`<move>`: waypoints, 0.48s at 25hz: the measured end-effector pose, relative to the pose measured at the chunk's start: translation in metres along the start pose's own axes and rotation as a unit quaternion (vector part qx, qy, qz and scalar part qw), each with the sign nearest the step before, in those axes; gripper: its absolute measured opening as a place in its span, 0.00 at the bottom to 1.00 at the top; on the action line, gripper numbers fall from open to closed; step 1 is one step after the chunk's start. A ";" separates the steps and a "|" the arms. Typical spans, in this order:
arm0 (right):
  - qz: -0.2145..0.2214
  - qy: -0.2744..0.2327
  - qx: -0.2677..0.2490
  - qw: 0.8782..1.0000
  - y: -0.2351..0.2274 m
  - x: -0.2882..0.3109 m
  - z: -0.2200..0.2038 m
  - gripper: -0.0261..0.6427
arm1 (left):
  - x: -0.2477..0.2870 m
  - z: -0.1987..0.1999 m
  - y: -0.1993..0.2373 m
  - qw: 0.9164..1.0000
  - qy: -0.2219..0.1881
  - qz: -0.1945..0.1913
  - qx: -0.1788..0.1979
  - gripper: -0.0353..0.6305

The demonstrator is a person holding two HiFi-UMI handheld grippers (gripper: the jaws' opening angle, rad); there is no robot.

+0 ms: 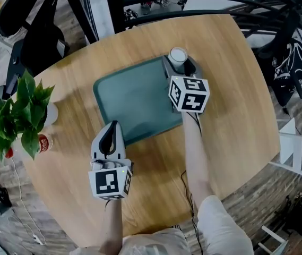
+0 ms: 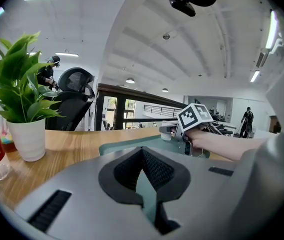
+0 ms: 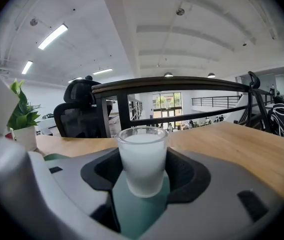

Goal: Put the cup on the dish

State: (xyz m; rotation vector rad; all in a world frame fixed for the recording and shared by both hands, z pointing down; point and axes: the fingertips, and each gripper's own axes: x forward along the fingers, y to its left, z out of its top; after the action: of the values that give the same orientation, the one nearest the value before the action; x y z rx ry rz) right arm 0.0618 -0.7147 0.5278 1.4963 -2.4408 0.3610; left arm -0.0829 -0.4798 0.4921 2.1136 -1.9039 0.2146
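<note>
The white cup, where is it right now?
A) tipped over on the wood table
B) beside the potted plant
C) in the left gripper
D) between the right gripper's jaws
D: in the right gripper view the frosted white cup stands upright between the right gripper's jaws, over the teal tray.

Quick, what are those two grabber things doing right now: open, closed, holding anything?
Left gripper: closed, nothing between its jaws.
Right gripper: closed on the cup.
</note>
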 end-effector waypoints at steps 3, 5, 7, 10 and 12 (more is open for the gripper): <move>0.001 0.002 0.007 1.000 0.001 0.002 -0.004 0.44 | 0.001 -0.002 0.001 1.000 0.004 0.000 0.003 0.06; 0.000 0.003 0.008 1.000 0.001 0.002 -0.005 0.44 | 0.001 -0.004 0.003 1.000 0.008 0.004 0.003 0.06; -0.001 0.007 0.012 1.000 0.001 0.003 -0.007 0.44 | 0.000 -0.004 0.004 1.000 0.010 0.008 0.003 0.06; -0.003 0.012 0.016 1.000 0.000 0.002 -0.008 0.44 | -0.001 -0.003 0.001 1.000 0.011 0.006 0.004 0.06; -0.005 0.020 0.010 1.000 0.000 0.003 -0.009 0.44 | -0.001 -0.004 -0.001 1.000 0.014 0.007 0.006 0.06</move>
State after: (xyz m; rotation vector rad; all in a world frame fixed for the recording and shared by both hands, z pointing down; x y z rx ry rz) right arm 0.0615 -0.7144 0.5377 1.4934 -2.4055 0.4118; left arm -0.0820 -0.4773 0.4953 2.0953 -1.9069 0.2569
